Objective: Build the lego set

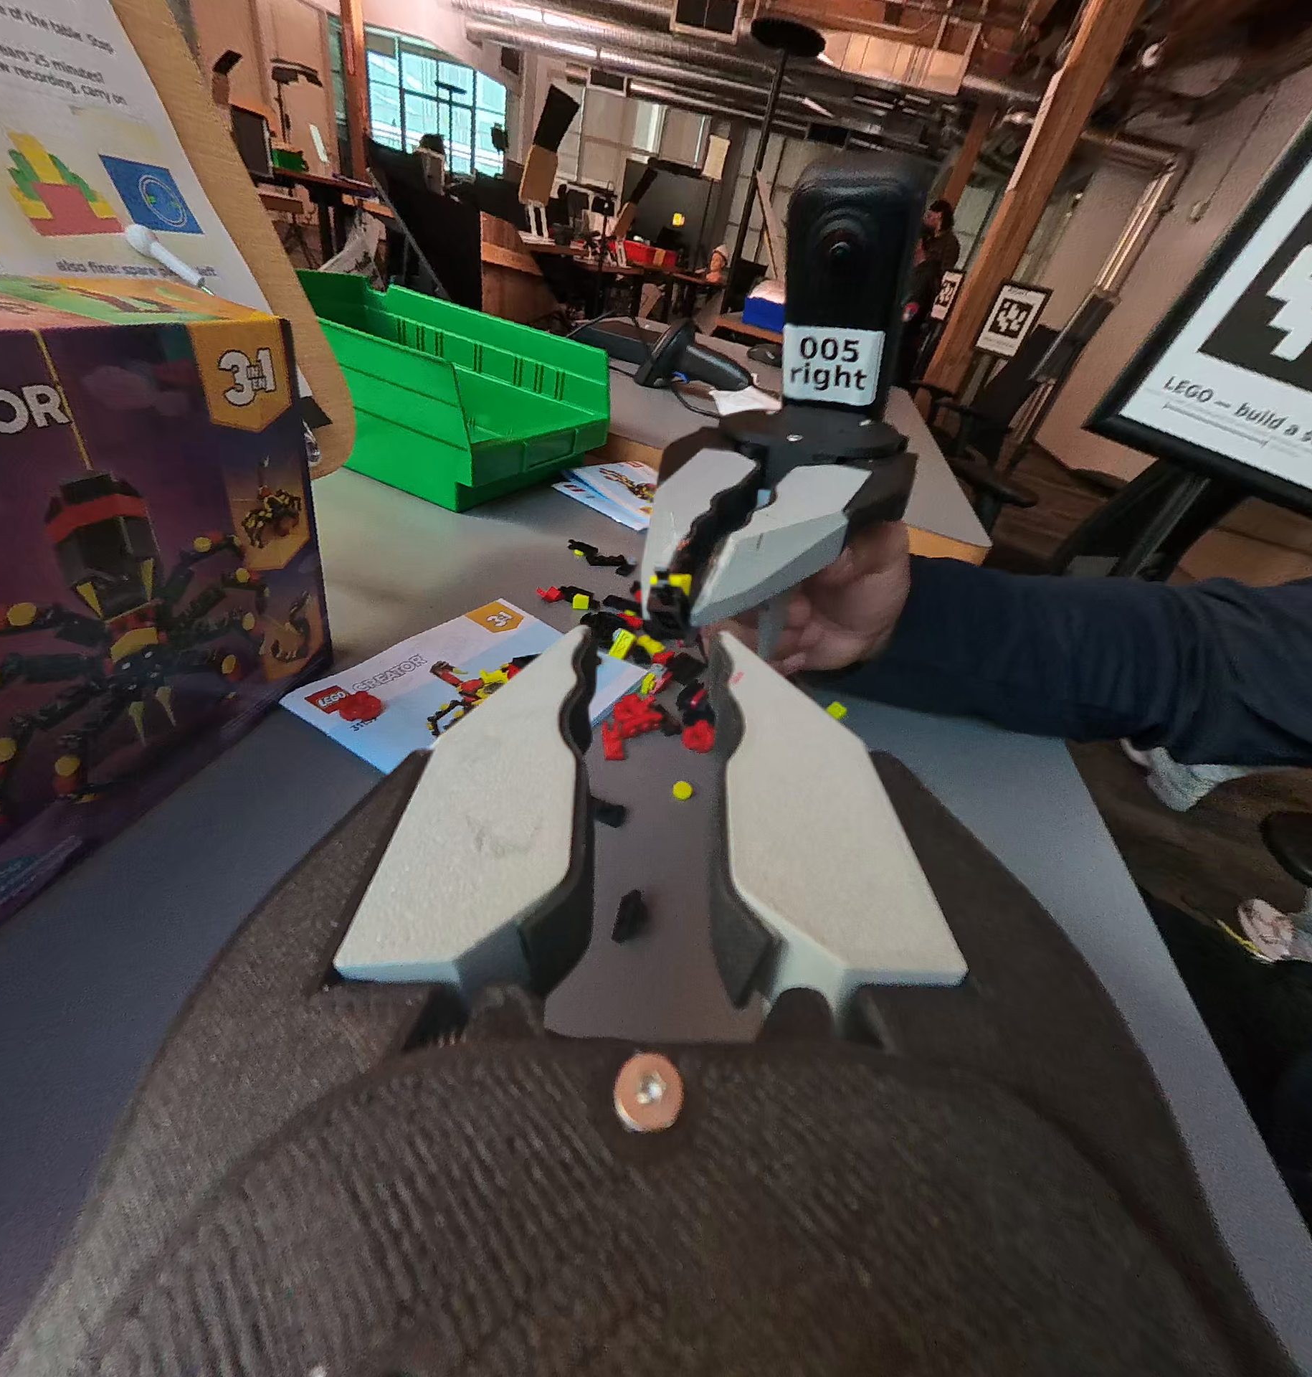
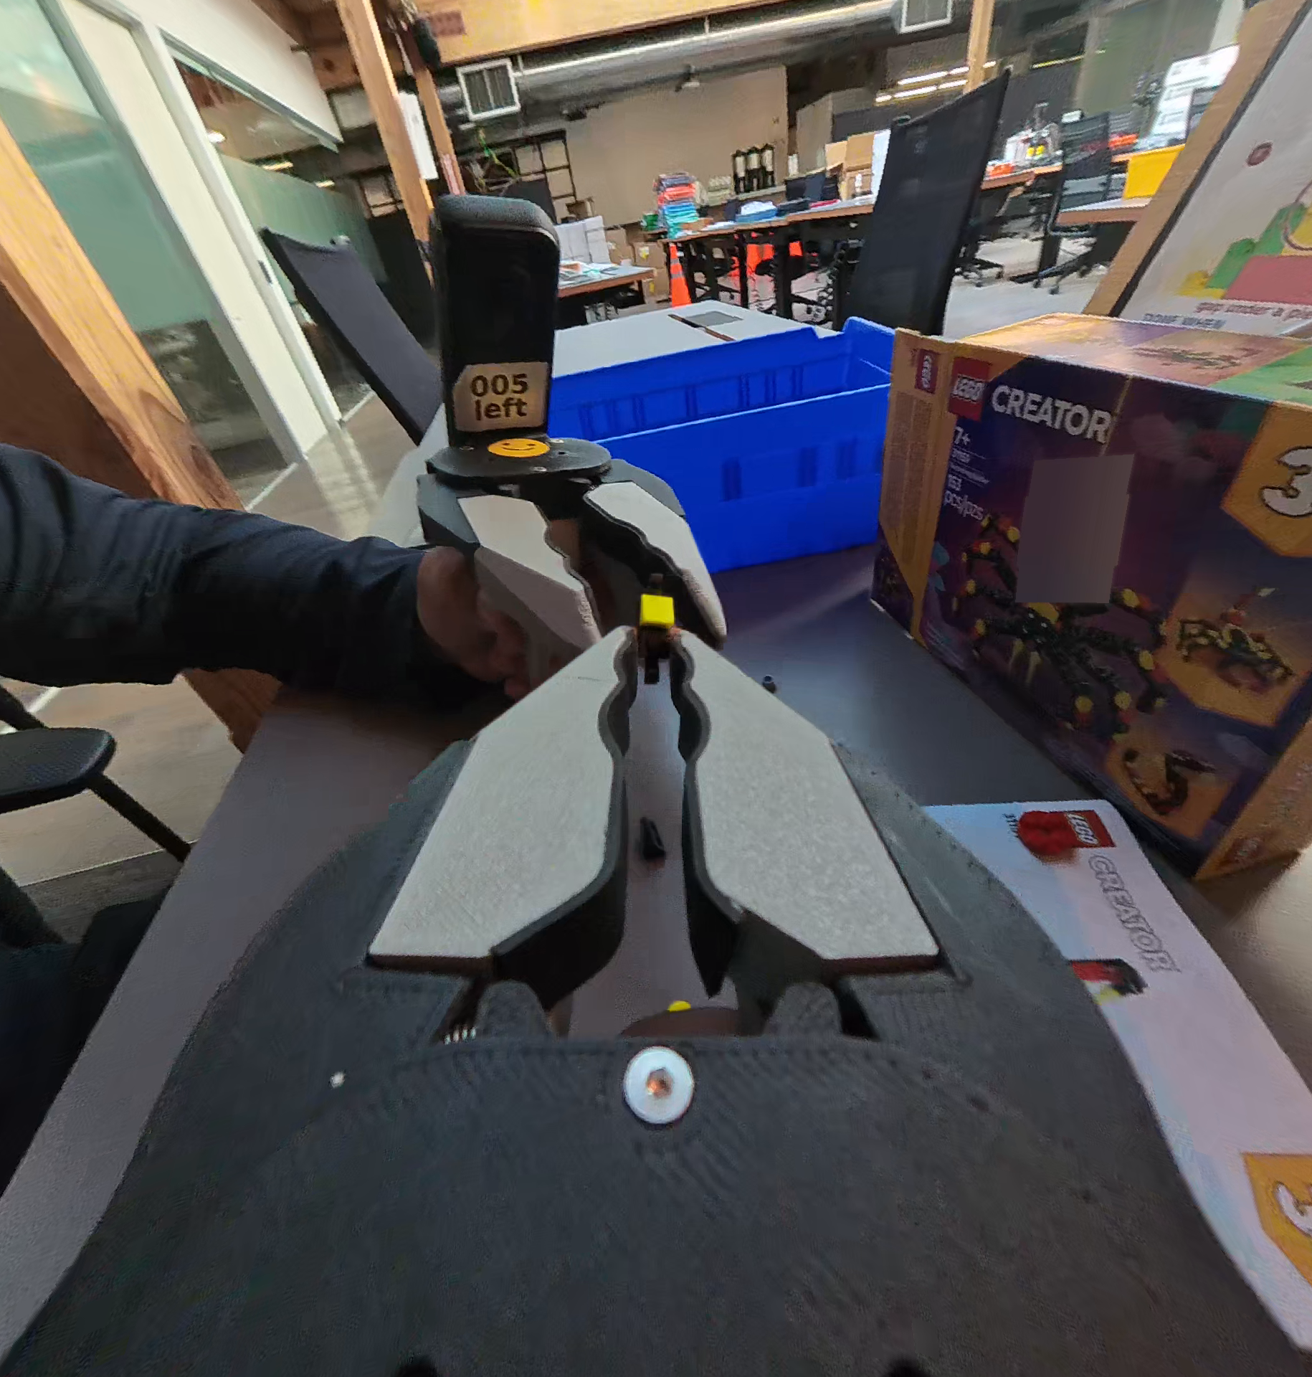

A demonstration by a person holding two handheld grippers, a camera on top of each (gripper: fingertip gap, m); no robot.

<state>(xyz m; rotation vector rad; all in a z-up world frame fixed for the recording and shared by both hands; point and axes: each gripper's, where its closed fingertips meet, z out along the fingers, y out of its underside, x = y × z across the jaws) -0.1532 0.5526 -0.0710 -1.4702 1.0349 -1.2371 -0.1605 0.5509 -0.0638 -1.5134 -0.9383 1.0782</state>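
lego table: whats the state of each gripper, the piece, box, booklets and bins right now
right gripper: shut on the black and yellow lego assembly, held above the table.
left gripper: open, empty, tips near the assembly.
lego box: upright on the table; cannot tell whether it is sealed.
instruction booklet: closed, flat.
second booklet: flat by the green bin.
loose lego pieces: scattered, unassembled.
green bin: looks empty.
blue bin: contents hidden.

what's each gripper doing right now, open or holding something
Left gripper: open, empty.
Right gripper: shut on a small black and yellow lego piece.
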